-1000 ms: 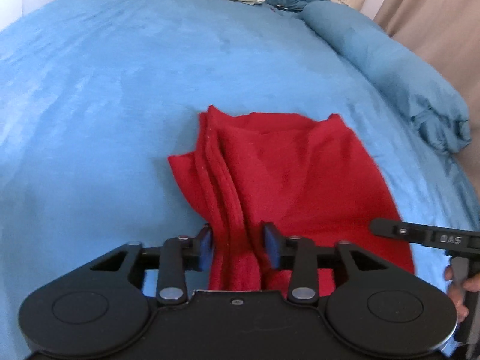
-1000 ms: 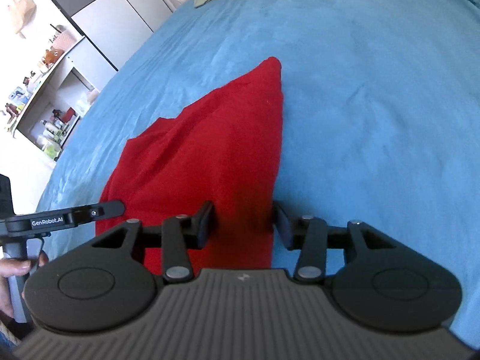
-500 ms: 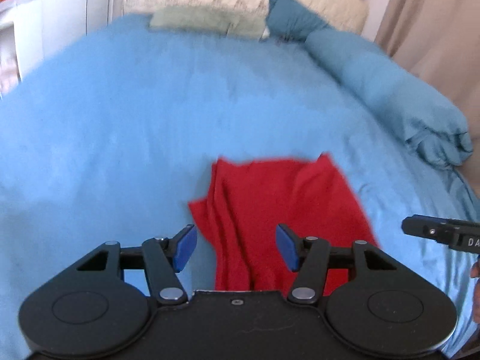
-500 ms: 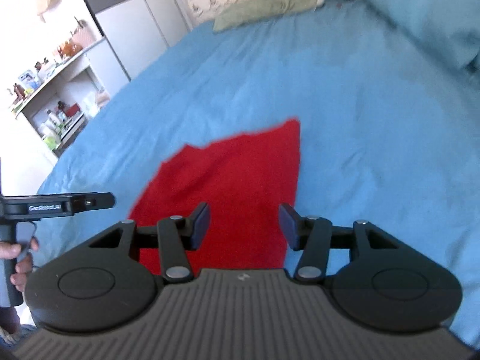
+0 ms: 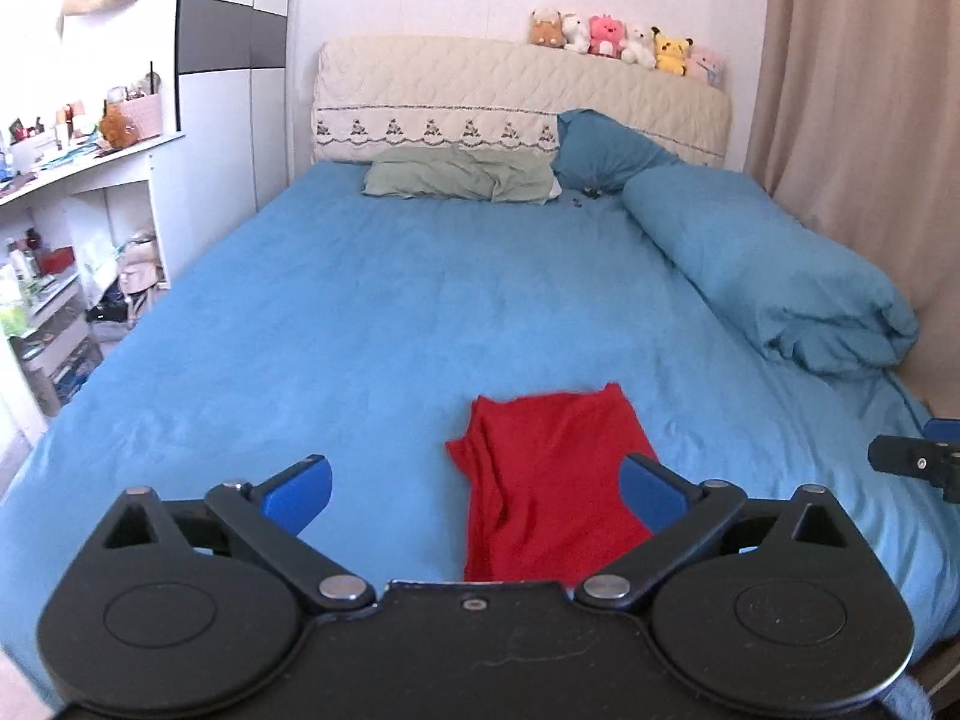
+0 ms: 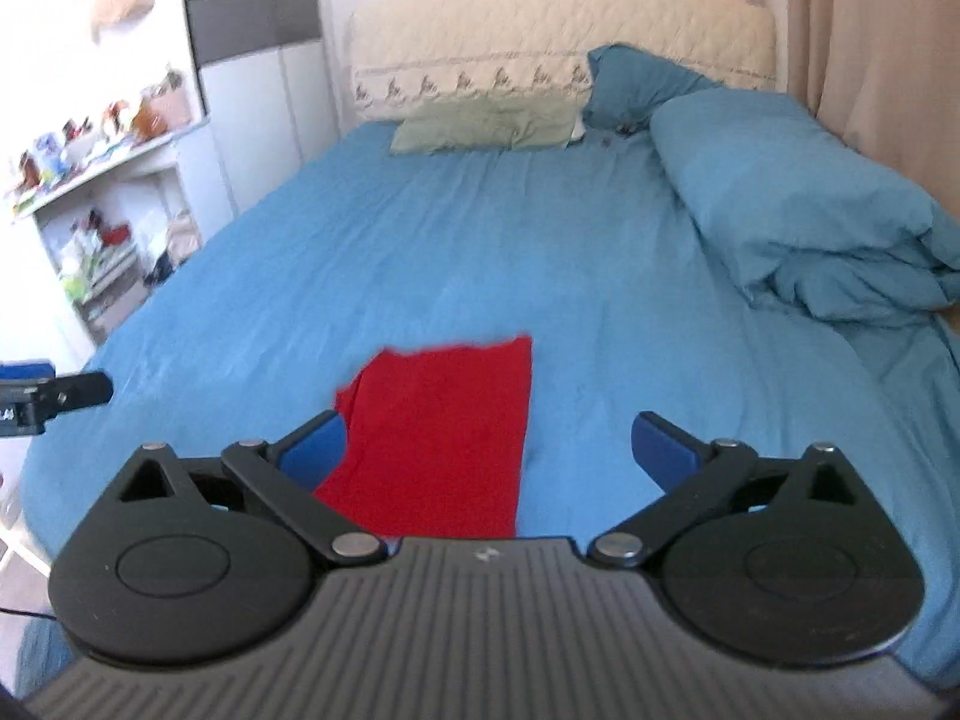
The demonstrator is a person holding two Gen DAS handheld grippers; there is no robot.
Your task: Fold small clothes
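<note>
A small red garment (image 5: 549, 480) lies folded into a narrow strip on the blue bed sheet (image 5: 360, 330), near the bed's foot. Its left edge is bunched in ridges. It also shows in the right wrist view (image 6: 444, 438), flat with a straight right edge. My left gripper (image 5: 474, 492) is open wide and empty, raised above and behind the garment. My right gripper (image 6: 489, 450) is open wide and empty, also raised back from it. Each gripper's tip shows at the edge of the other's view.
A rolled blue duvet (image 5: 768, 276) lies along the bed's right side. A green pillow (image 5: 462, 180) and a blue pillow (image 5: 606, 150) sit by the headboard with plush toys (image 5: 624, 42). Cluttered shelves (image 5: 42, 276) stand left. A beige curtain (image 5: 852, 120) hangs right.
Both grippers let go of the red garment, opened wide and pulled up and back from it. The garment now lies on the sheet by itself.
</note>
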